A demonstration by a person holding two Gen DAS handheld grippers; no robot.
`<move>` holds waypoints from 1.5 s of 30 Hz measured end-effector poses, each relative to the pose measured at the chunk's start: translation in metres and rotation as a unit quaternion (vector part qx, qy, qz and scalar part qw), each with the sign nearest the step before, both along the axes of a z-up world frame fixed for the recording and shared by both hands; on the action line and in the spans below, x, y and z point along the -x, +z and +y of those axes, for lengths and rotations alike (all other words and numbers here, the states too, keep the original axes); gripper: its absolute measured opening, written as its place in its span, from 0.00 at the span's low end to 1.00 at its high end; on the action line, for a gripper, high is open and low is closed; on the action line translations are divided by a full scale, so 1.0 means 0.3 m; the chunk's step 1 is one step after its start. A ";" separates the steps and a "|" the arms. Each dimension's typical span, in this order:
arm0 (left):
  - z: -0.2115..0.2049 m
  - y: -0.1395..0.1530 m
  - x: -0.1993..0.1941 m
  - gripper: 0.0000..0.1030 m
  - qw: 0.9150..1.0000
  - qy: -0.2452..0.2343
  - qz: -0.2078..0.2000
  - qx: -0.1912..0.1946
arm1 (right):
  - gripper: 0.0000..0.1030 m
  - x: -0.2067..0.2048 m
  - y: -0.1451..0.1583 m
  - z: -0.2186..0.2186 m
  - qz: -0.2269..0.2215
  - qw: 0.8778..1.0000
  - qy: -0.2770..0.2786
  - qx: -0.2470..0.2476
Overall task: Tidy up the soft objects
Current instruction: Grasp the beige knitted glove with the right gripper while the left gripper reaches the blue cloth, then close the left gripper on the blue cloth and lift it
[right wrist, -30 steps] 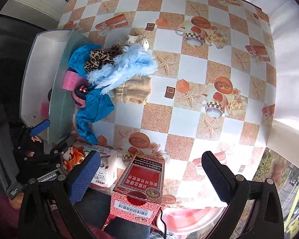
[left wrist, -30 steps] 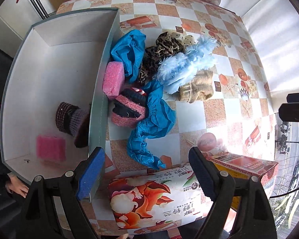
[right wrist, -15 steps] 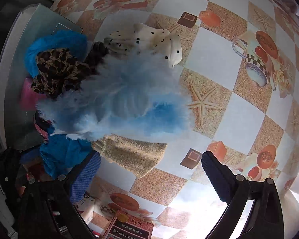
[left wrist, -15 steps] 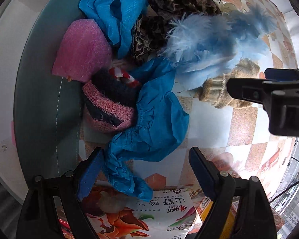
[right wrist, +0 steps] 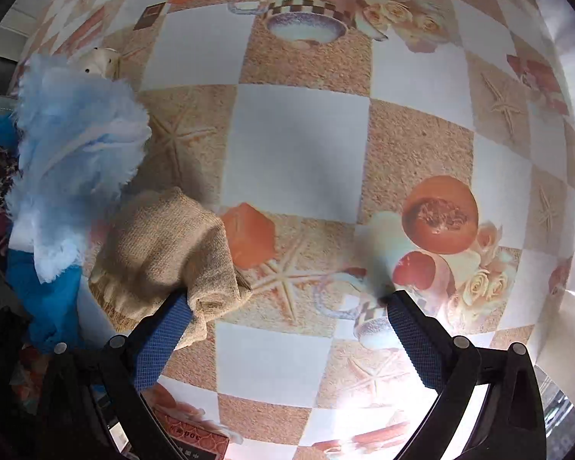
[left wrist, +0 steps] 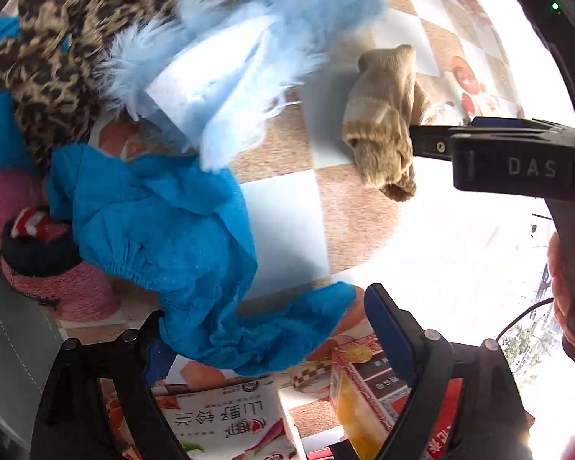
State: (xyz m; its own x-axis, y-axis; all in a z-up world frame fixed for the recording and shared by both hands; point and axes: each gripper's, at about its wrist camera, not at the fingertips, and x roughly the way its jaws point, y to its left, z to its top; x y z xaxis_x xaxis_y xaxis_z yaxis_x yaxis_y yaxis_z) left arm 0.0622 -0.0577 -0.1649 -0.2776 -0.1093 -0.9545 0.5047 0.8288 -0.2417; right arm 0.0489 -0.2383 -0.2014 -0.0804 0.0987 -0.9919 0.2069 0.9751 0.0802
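Both jaws are held wide: the left gripper over a blue cloth, the right gripper beside one beige knit; two cartons are seen near.

Both open grippers have dropped close to the tabletop: the left gripper now straddles the blue cloth, and the right gripper's left pad touches the tan knit sock at seven o'clock.
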 end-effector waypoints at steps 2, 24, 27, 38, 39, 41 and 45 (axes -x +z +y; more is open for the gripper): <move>0.005 0.034 0.015 0.87 1.000 -0.007 -0.014 0.001 | 0.99 0.062 0.006 -0.055 0.008 1.000 -0.016 0.008; 0.164 -0.042 -0.074 0.88 0.989 0.086 -0.029 -0.112 | 1.00 0.083 -0.014 0.178 -0.051 0.996 0.059 0.033; 0.139 -0.052 -0.093 0.87 0.988 0.096 -0.024 -0.115 | 1.00 0.079 -0.051 0.163 -0.027 0.996 0.078 0.026; 0.084 0.081 -0.165 0.16 0.991 0.065 -0.092 -0.072 | 0.38 0.243 0.055 0.064 -0.092 0.995 0.002 -0.050; 0.088 0.102 -0.157 0.15 0.991 0.061 -0.103 -0.067 | 0.38 0.263 0.071 0.050 -0.098 0.993 -0.009 -0.060; 0.103 0.162 -0.148 0.15 0.990 0.052 -0.116 -0.057 | 0.38 0.304 0.103 0.025 -0.108 0.991 -0.025 -0.076; 0.082 0.314 -0.111 0.15 0.989 0.035 -0.139 -0.038 | 0.38 0.325 0.228 -0.017 -0.123 0.985 -0.054 -0.111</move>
